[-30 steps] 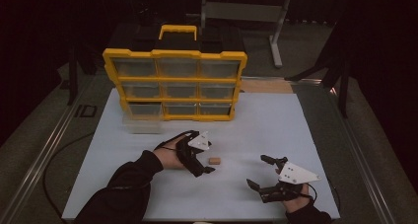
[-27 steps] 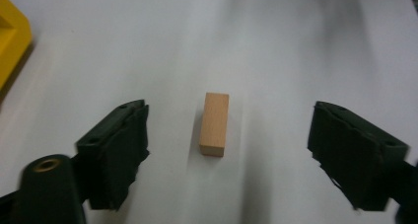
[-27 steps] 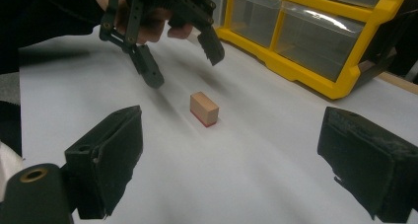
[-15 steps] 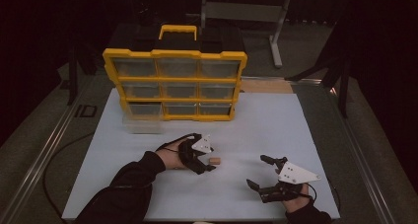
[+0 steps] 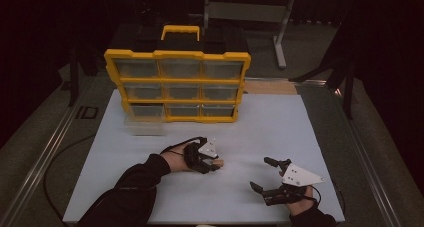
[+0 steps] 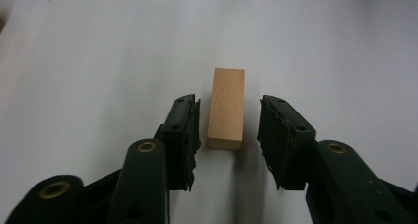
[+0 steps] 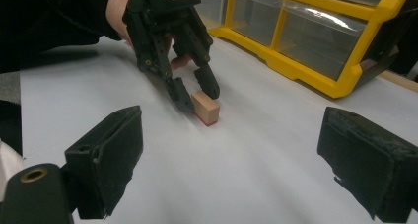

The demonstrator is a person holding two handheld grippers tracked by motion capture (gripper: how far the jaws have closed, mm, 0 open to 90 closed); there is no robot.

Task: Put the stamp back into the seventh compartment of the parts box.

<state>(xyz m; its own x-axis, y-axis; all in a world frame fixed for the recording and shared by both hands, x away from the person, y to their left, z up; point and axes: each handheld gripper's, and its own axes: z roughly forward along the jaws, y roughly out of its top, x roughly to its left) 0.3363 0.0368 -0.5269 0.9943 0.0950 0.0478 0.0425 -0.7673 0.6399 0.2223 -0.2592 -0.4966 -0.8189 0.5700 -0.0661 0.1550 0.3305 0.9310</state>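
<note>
White tabletop (image 5: 250,132) fills the middle of the high view, with darkness all around it and a metal stand in the upper centre. At the table's far edge, in the upper middle of that view, stands a yellow drawer organizer (image 5: 177,84) with clear drawers and a yellow carry handle on top; a clear drawer (image 5: 144,126) sits pulled out on the table just below its lower left corner. My left gripper (image 5: 214,163) lies a little left of centre in the lower half of the high view, my hand in a dark sleeve behind it. In my left gripper view a small wooden block (image 6: 226,108) lies flat on the table in the centre of the frame, lengthwise between my two black pads. My jaws have just been closing around it, yet a thin gap shows on each side, so the pads flank the block without pressing it. From my right gripper view the same block (image 7: 206,107) sits at centre left, between the tips of the left gripper (image 7: 196,91). My right gripper (image 5: 264,174) rests at the lower right of the high view, well apart from the block, its jaws spread wide with nothing between them.
</note>
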